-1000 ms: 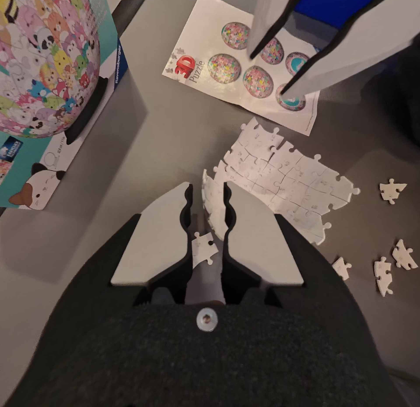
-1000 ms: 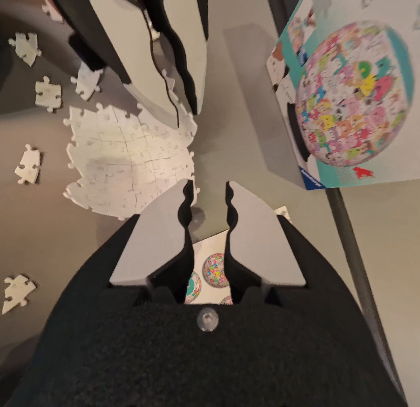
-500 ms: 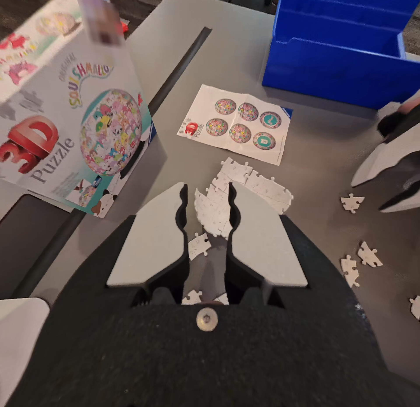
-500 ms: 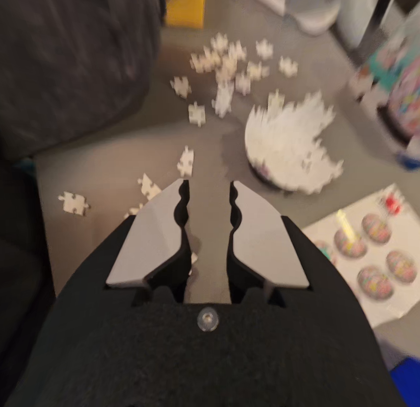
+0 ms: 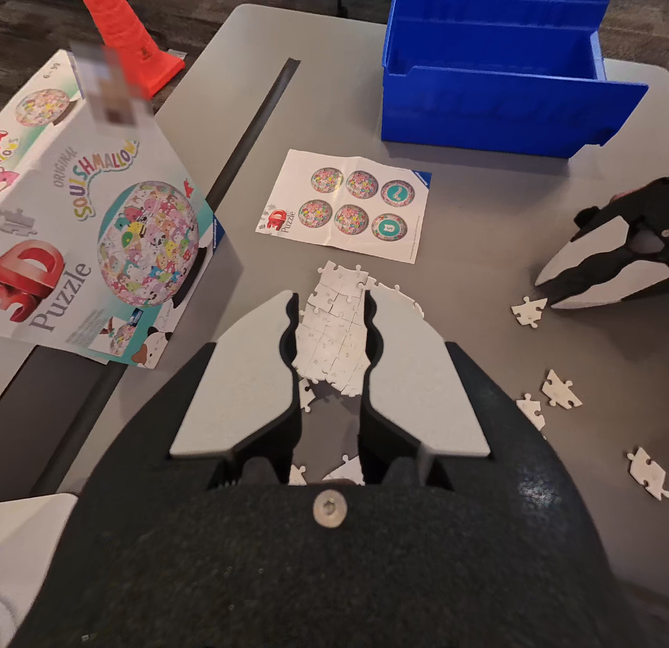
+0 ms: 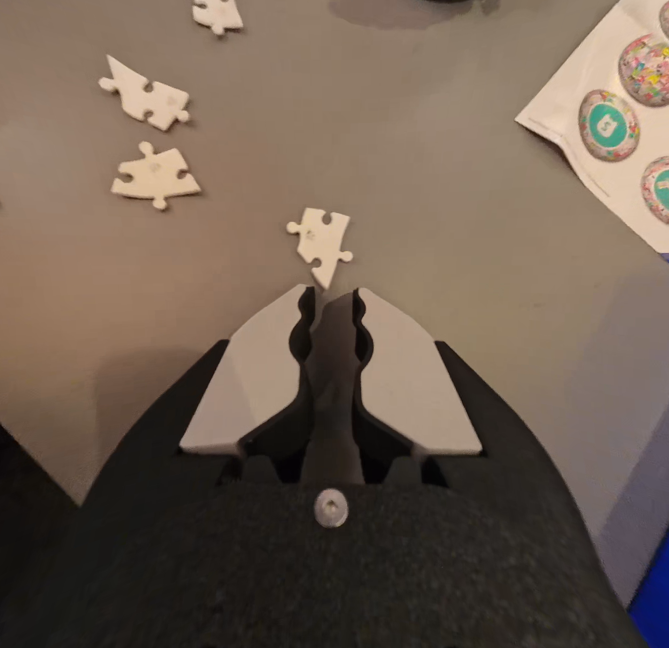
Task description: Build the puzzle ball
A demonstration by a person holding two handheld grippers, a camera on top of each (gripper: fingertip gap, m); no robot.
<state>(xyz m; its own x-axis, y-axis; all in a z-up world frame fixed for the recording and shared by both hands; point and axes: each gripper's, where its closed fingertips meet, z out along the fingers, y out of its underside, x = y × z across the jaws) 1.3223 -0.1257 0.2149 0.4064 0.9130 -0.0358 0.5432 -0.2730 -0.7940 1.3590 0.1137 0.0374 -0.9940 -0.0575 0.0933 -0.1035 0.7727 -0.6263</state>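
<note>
The joined puzzle section [image 5: 333, 333], white side up and curved, lies on the grey table [image 5: 470, 232]. My left gripper [image 5: 330, 297] hovers above it, open and empty, and the section shows through the gap between the jaws. My right gripper [image 6: 332, 290] is low over the table, open and empty, with a narrow gap. A single loose white piece [image 6: 322, 247] lies just ahead of its fingertips, apart from them. In the left wrist view the right gripper [image 5: 543, 295] points at that piece [image 5: 528, 310].
The puzzle box [image 5: 101, 239] stands at the left and a blue bin [image 5: 488, 87] at the back right. The picture sheet [image 5: 344, 203] lies beyond the section. Loose pieces [image 6: 144, 95] [image 6: 155, 176] lie left of the right gripper, others [image 5: 561, 390] at the right. Some 30 cm of space lies between my two pairs of fingers.
My right gripper swung away from the section and came down to the table in front of a loose piece, its jaws a little closer together. My left gripper rose and drew back over the section.
</note>
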